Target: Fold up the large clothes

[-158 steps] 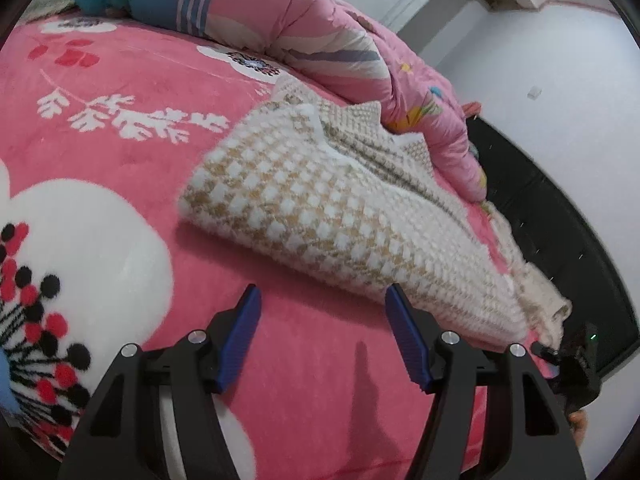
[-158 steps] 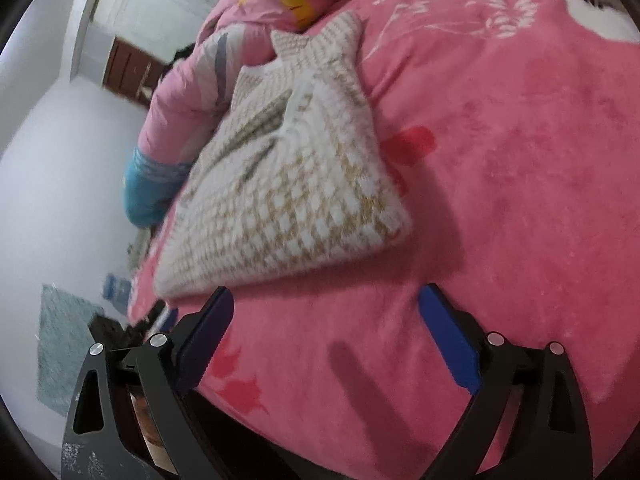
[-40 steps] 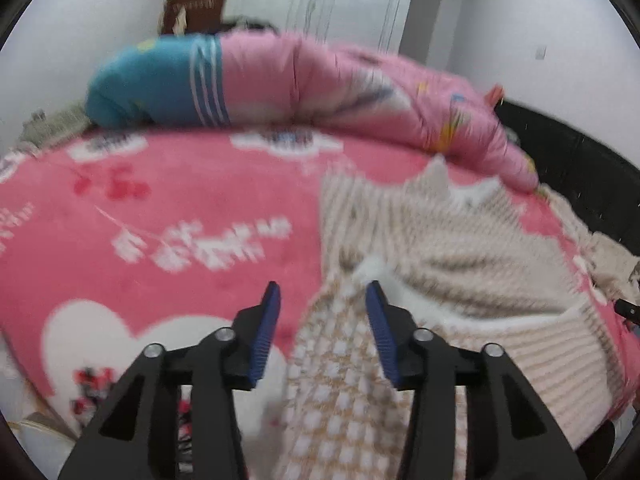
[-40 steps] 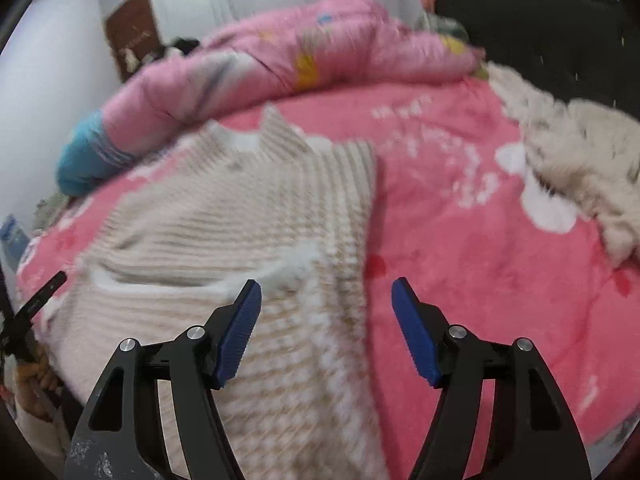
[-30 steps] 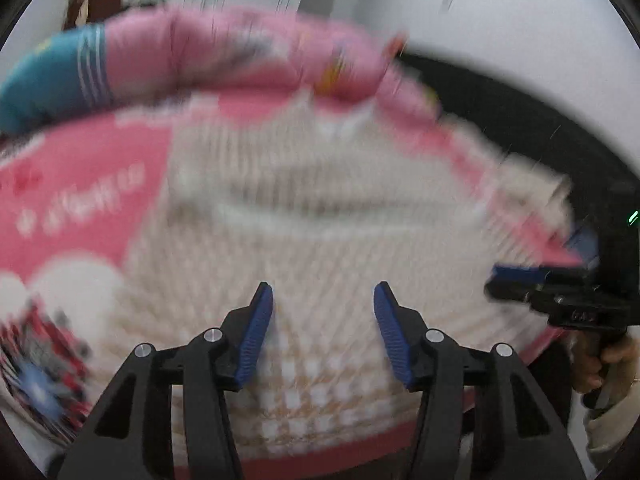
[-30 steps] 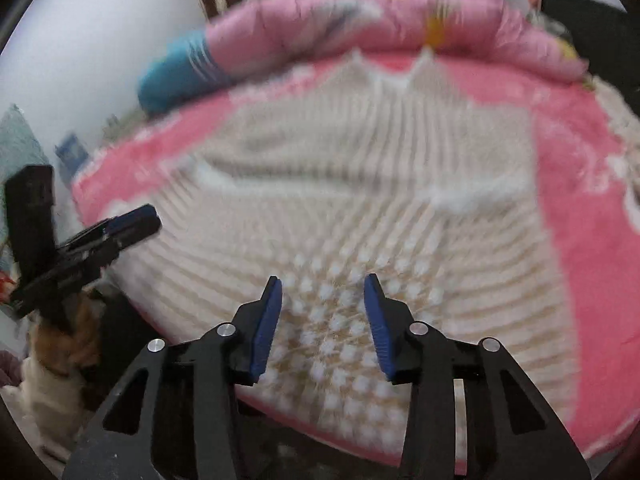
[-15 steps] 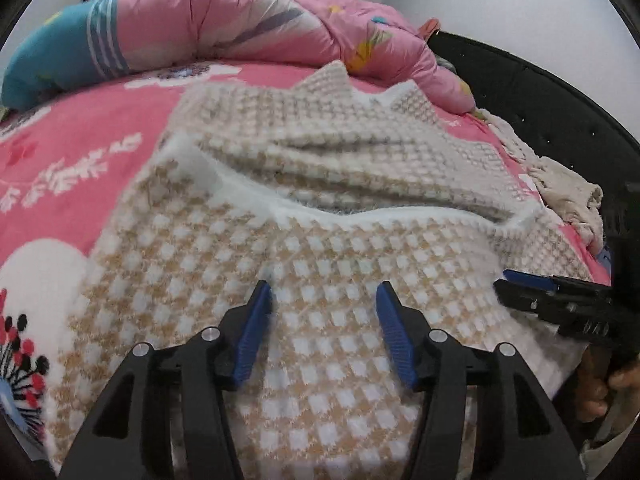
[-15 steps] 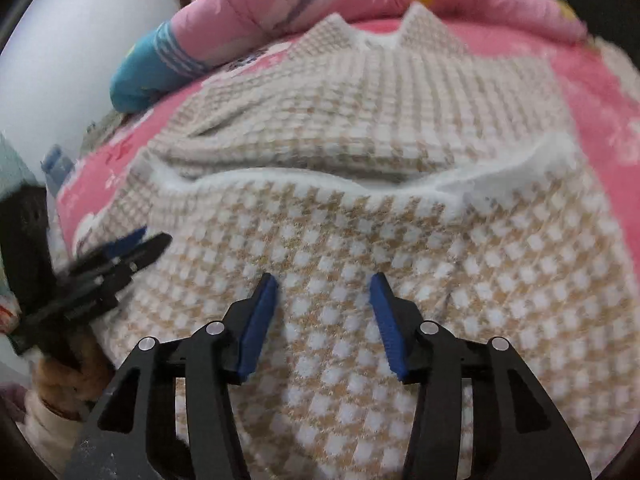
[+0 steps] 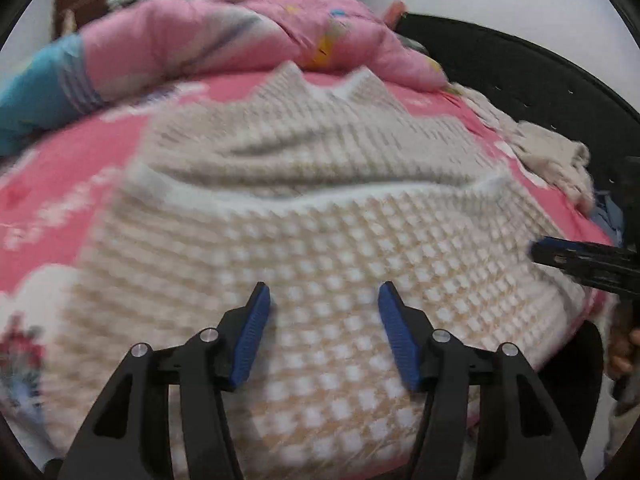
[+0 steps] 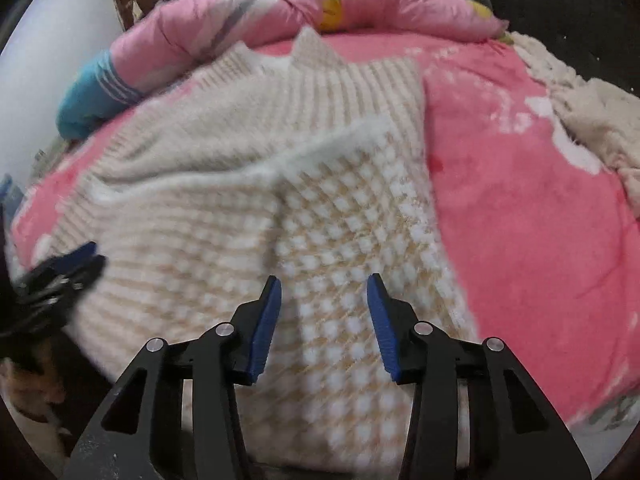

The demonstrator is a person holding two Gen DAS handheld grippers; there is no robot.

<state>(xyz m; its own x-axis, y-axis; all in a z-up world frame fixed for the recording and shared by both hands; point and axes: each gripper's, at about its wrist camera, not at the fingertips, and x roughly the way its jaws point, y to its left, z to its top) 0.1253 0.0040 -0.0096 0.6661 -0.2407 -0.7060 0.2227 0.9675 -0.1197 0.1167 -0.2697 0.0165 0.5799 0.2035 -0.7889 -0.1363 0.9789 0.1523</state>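
A large cream and tan checked knit sweater (image 9: pixel 320 208) lies spread on the pink bed, with its near part doubled up over the ribbed body. It also shows in the right wrist view (image 10: pixel 256 184). My left gripper (image 9: pixel 324 300) is open and empty, just above the sweater's near checked part. My right gripper (image 10: pixel 324 292) is open and empty over the sweater's near right part. The right gripper shows at the right edge of the left wrist view (image 9: pixel 576 256); the left one at the left edge of the right wrist view (image 10: pixel 64 268).
The pink floral bedspread (image 10: pixel 520 200) covers the bed. A rolled pink and teal duvet (image 9: pixel 208 44) lies along the far side. A cream fuzzy garment (image 10: pixel 592 116) lies at the far right by the black headboard (image 9: pixel 520 76).
Both views have pulled back a little and are blurred by motion. The right gripper has shifted toward the sweater's right side. Both grippers stay open; the left one is a little wider than before.
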